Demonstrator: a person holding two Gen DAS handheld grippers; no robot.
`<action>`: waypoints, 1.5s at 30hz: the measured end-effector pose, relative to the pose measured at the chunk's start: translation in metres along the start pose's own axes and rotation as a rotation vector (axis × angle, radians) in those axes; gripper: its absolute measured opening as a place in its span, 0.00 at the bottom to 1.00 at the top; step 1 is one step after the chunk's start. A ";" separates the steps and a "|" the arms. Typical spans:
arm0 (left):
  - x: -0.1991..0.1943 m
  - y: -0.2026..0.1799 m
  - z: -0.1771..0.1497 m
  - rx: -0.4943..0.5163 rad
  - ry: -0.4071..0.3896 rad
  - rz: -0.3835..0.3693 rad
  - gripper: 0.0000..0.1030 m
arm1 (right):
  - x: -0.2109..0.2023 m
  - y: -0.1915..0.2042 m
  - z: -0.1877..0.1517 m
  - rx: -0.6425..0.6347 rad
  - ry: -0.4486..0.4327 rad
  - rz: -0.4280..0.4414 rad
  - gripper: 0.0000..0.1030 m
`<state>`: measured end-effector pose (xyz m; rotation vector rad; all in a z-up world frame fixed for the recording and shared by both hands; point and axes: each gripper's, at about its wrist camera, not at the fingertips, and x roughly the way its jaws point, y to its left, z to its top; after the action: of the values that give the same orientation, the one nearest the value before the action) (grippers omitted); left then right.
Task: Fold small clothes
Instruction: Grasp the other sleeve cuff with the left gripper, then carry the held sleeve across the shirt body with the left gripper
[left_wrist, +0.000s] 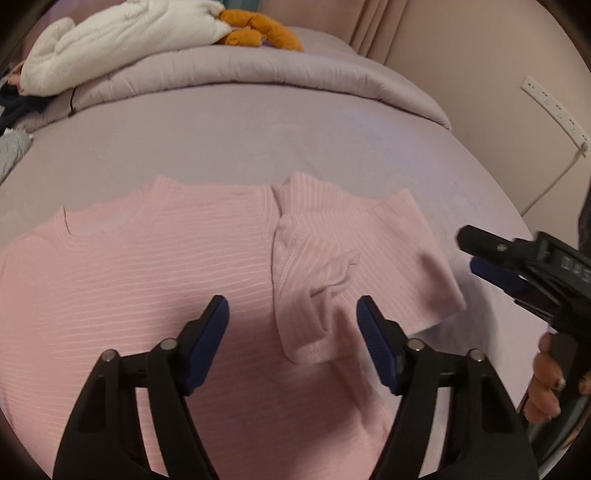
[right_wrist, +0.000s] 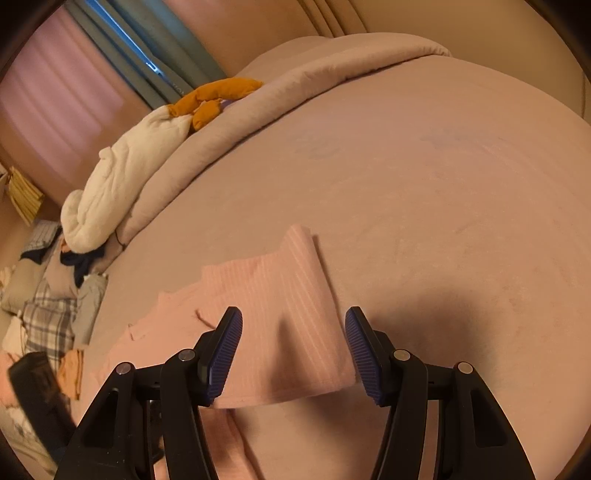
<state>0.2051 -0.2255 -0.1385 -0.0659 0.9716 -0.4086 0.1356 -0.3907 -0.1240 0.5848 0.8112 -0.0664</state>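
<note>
A pink ribbed knit top (left_wrist: 147, 266) lies flat on the mauve bed sheet (left_wrist: 258, 140), its neckline toward the left and one short sleeve (left_wrist: 332, 266) folded inward over the body. The left tool (left_wrist: 292, 317) hovers over that folded sleeve with its two blue-padded fingers (left_wrist: 207, 343) spread wide, gripping nothing.

Only the left wrist view shows the right tool (left_wrist: 480, 254) from outside, off the garment's right edge above bare sheet; its fingers look close together there, yet its own camera shows the right tool (right_wrist: 293, 332) spread apart over the sleeve's hem (right_wrist: 280, 391), empty. That view alone also takes in a heap of plaid and other clothes (right_wrist: 51, 317) at the bed's left side and a curtained window (right_wrist: 66, 99).

Both views share one rolled mauve duvet (left_wrist: 240, 74), one white fleece blanket (left_wrist: 118, 40) and one orange plush toy (left_wrist: 258, 31). A white power strip (left_wrist: 554, 110) hangs on the wall.
</note>
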 end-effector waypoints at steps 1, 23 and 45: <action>0.003 0.002 0.000 -0.008 0.005 0.002 0.60 | 0.000 0.000 0.000 0.001 0.002 0.001 0.58; -0.076 0.027 0.032 -0.220 -0.202 -0.088 0.04 | 0.003 -0.001 0.000 -0.015 0.015 0.021 0.58; -0.185 0.096 0.041 -0.347 -0.417 0.047 0.04 | 0.038 0.031 -0.009 -0.106 0.140 0.084 0.58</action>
<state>0.1766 -0.0744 0.0081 -0.4264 0.6203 -0.1679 0.1640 -0.3539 -0.1411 0.5270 0.9188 0.0946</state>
